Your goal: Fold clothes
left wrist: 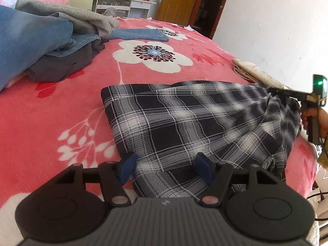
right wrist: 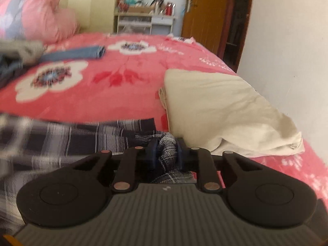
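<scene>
A dark plaid garment (left wrist: pixel 184 123) lies on the near part of a bed covered by a red floral blanket (left wrist: pixel 102 65), its long axis running left to right across the bed. Its straight folded edge faces left; its right end is bunched and lifted slightly off the blanket.

The left gripper (left wrist: pixel 165 167) hovers over the garment's near edge with its blue fingertips (left wrist: pixel 128 167) spread wide apart, holding nothing. The right gripper (right wrist: pixel 165 150) is clamped on a twisted wad of the plaid cloth at the garment's right end; the left wrist view shows it from outside at the far right, with part of the person's hand (left wrist: pixel 315 121) cut off by the frame.

The right wrist view is blurred, so the plaid's left part there is smeared and hard to read. It shows a folded cream cloth (right wrist: pixel 225 110) just beyond the garment, mostly hidden in the left view. Only the left view clearly shows the pile of blue, grey and dark clothes (left wrist: pixel 47 47) at far left.
</scene>
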Tool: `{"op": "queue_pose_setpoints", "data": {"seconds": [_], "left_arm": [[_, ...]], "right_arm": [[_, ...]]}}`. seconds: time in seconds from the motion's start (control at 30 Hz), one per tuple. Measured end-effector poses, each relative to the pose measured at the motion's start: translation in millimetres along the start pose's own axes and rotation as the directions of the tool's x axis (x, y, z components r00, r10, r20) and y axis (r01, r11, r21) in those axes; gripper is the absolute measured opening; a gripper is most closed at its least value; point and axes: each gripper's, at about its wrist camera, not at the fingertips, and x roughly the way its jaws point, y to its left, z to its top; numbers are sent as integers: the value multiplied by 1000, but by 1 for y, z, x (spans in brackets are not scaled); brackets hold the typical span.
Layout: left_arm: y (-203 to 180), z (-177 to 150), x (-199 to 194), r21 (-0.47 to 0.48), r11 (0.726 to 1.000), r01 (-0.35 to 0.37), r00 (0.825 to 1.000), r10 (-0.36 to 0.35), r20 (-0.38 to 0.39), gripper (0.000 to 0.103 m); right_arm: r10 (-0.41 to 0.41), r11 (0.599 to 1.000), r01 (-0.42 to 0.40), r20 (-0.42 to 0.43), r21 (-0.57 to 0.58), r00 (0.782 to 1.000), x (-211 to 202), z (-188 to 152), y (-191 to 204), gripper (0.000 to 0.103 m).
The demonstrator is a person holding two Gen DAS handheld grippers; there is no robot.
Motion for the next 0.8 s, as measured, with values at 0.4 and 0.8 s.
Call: {"op": "queue_pose_setpoints", "data": {"seconds": [0.4, 0.8], "left_arm": [[20, 4, -20, -137, 990, -46, 999, 48, 8, 65], [-10, -17, -83, 80, 995, 51, 987, -62, 147, 64]], "right_arm": [[144, 960, -160, 89, 231, 986, -88, -12, 8, 34], [220, 876, -258, 139, 408, 966, -181, -37, 47, 61]]}}
